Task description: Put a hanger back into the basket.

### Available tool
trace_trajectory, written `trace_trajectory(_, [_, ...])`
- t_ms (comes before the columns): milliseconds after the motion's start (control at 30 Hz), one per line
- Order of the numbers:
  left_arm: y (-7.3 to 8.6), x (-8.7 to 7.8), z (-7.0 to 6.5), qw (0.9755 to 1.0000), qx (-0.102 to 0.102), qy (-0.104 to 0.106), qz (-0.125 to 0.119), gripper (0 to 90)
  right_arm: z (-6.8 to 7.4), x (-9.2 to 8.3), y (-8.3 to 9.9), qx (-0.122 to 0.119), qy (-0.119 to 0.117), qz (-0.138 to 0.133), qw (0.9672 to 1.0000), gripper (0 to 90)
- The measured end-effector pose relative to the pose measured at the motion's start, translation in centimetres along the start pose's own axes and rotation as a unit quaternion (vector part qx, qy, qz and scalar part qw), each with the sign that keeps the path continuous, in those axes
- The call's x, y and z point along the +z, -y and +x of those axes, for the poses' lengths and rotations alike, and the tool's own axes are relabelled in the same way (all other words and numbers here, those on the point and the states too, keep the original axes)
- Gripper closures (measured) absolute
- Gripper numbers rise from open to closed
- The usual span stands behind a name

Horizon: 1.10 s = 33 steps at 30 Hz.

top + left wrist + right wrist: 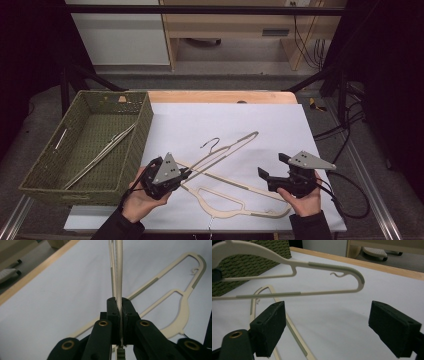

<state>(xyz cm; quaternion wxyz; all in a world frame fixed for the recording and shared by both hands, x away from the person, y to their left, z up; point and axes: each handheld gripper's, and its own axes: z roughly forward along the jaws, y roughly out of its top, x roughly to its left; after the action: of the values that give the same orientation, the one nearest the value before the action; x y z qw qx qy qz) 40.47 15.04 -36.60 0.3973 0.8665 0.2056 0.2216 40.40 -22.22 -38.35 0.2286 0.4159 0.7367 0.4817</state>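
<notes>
The left gripper (184, 174) held the lifted hanger (227, 147) clamped near the sheet's front-left corner, its long axis pointing away toward the far right, while the basket (145, 131) stood just left and the right gripper (272, 170) gaped empty.

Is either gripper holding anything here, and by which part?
The left gripper is clamped on a cream hanger at one end of its frame. The right gripper is open, holding nothing.

Cream plastic hangers (235, 197), smooth and matt with ribbed grip strips; basket (45, 172) of coarse green weave; table (220, 96) edge pale wood under white paper sheet (270, 130).
</notes>
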Motion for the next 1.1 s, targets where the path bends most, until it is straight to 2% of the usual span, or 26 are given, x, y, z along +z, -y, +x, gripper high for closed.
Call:
trace_trajectory(267, [-1.0,-3.0,0.4,0.9988,-0.028,-0.017,-0.036,86.6,0.0,0.0,0.0,0.004,-0.002,-0.001,1.0,14.1])
trace_trajectory(467, [-1.7,-5.4,1.0,0.9971,-0.035,-0.022,-0.063,86.6,0.0,-0.1,-0.1,0.004,-0.004,0.0,1.0,14.1])
trace_trajectory(533, [-2.1,-6.3,1.4,0.9971,-0.03,-0.026,-0.066,86.6,0.0,-0.2,-0.1,0.005,-0.004,-0.001,1.0,14.1])
trace_trajectory(767, [-3.6,-9.2,3.5,0.9966,-0.028,-0.043,-0.065,86.6,0.0,-0.2,-0.1,0.003,-0.005,-0.001,1.0,13.9])
trace_trajectory(933, [-4.1,-11.0,5.7,0.9957,-0.034,-0.053,-0.067,86.6,-0.1,-0.3,-0.1,0.003,-0.005,-0.002,1.0,13.9])
trace_trajectory(1100, [-4.1,-12.6,8.0,0.9942,-0.042,-0.075,-0.064,86.6,0.0,-0.2,-0.1,0.009,-0.008,-0.004,0.9999,13.8])
